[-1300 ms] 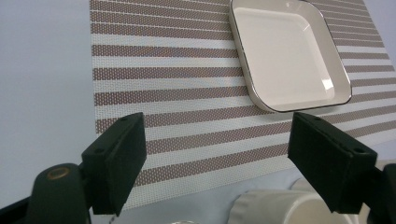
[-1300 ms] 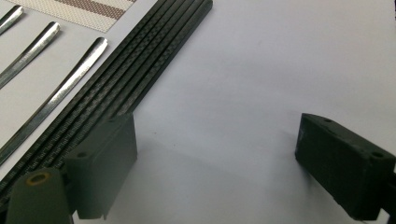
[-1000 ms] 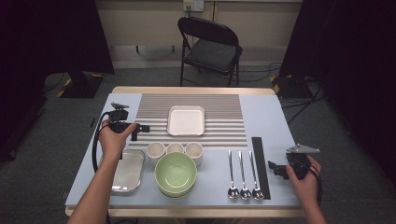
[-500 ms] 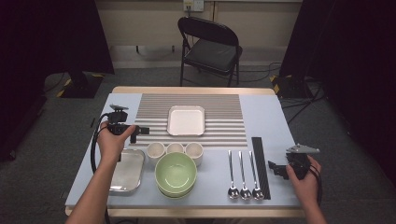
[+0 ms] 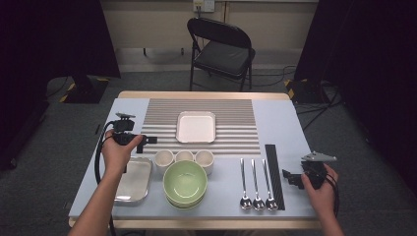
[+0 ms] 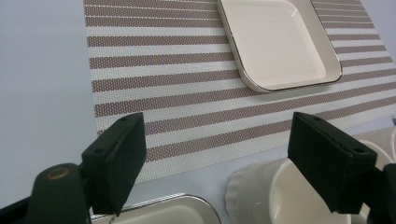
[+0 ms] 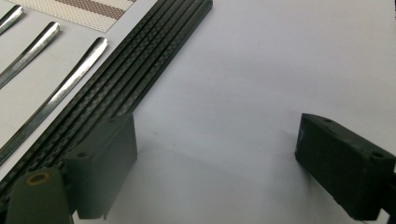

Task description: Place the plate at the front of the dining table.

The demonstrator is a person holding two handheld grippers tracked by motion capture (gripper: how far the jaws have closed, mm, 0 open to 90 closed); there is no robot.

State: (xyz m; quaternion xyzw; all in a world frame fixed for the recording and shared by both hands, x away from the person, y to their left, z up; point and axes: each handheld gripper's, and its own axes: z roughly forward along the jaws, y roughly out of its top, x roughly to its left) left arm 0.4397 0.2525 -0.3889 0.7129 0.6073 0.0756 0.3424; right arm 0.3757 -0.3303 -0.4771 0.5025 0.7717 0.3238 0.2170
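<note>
White cup (image 5: 163, 160) just beside our left gripper (image 5: 146, 140), first of three in a row, above metal tray (image 5: 134, 179); jaws wide apart, nothing held | right gripper (image 5: 291, 178) low over table (image 5: 290, 123) beside black strip (image 5: 274, 174); jaws wide, empty

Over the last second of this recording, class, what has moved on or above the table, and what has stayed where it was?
The left gripper has drifted slightly toward the person and the cups, its fingers open and holding nothing. The right gripper rests open beside the black strip, unmoved. The white dish, green bowls, metal tray and spoons lie as before.
</note>
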